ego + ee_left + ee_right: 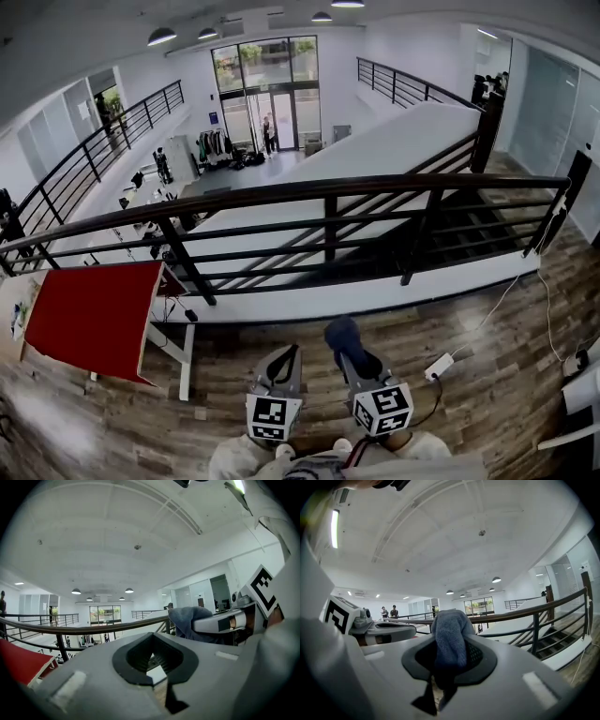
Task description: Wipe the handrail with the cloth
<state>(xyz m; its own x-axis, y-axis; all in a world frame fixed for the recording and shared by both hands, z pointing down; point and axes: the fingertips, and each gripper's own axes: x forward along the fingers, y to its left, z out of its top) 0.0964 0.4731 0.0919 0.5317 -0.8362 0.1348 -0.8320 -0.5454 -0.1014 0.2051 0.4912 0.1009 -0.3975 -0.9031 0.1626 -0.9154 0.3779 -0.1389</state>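
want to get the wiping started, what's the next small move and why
Probably carry the right tool forward until its cloth meets the handrail: the cloth is gripped in the jaws but sits well short of the rail, not touching it.

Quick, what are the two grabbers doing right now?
Left gripper: shut, nothing in it.
Right gripper: shut on the blue cloth.
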